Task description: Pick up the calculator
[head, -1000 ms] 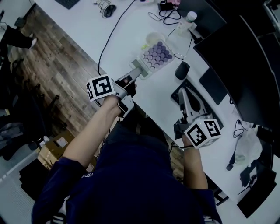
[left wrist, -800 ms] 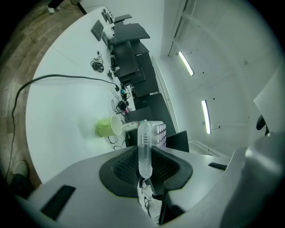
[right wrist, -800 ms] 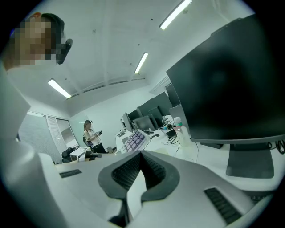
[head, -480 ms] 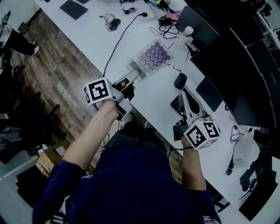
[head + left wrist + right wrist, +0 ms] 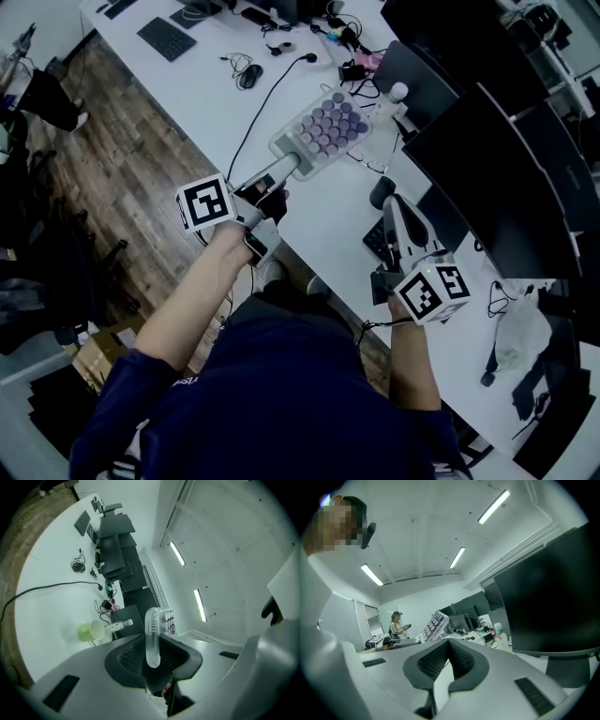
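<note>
Since a second ago both grippers have risen, and the calculator has come up off the desk with the left one.

Head view: the left gripper pinches the calculator by its near end. The calculator hangs over the desk with its purple keys up. The right gripper is well apart from it, above the desk edge near a mouse, jaws together. Monitors stand along the right, and a cable runs under the calculator.

Left gripper view: the calculator shows edge-on, upright between the two pads, which press on its sides; its keys face right. Below on the desk lie a green mug and a bottle just beside it.

Right gripper view: the pads of the right gripper meet at their tips with nothing between them. The calculator shows beyond, tilted and off the desk. A person stands far back, and a monitor fills the right.
</note>
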